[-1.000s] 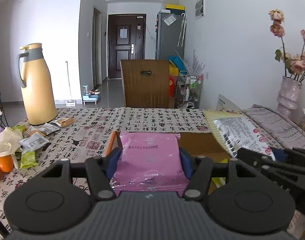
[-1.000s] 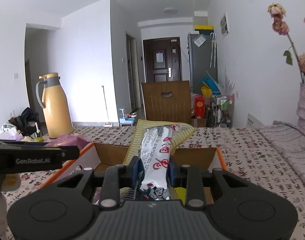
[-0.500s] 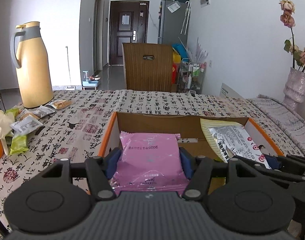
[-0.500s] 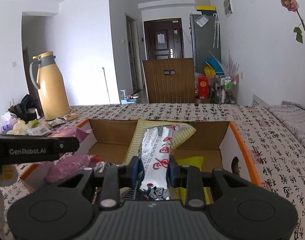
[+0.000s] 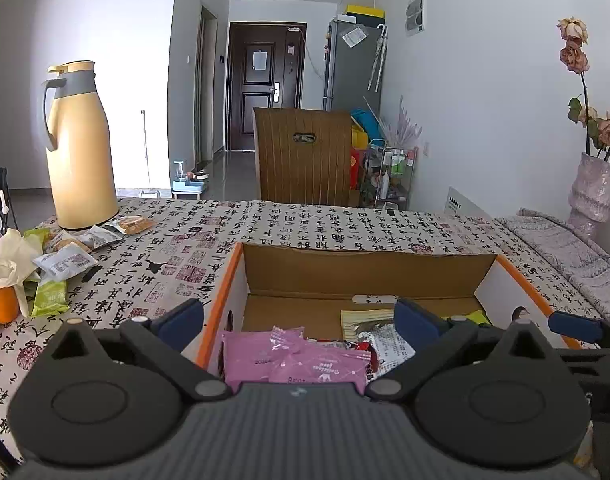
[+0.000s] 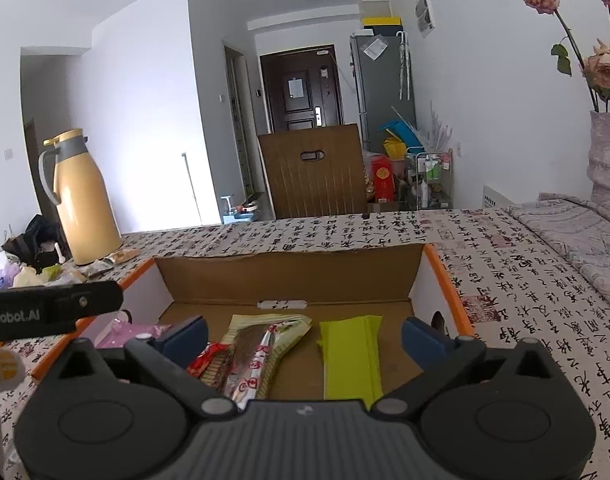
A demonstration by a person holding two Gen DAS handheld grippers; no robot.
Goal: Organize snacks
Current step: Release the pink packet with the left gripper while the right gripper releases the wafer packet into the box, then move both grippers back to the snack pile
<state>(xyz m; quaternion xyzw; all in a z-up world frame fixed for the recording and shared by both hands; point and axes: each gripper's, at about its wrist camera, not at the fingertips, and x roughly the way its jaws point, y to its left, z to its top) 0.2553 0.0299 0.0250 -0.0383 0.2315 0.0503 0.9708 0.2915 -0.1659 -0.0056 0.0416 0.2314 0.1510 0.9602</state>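
You see the cardboard box [image 5: 369, 272] open at the centre of both frames, orange along its rim, brown inside, its far flap upright. In the left view, lower centre, two pink packets [image 5: 293, 360] lie overlapping against the box's left wall. Beside them, right of centre, lies the yellow striped packet [image 6: 265, 344] with a clear white-and-red wrapper [image 6: 253, 372] across it, both flat and angled on the box floor. In the right view, a lime green packet [image 6: 351, 356] lies flat just right of those, apart from them. More loose snack packets [image 5: 65, 260] sit scattered at the left view's left edge.
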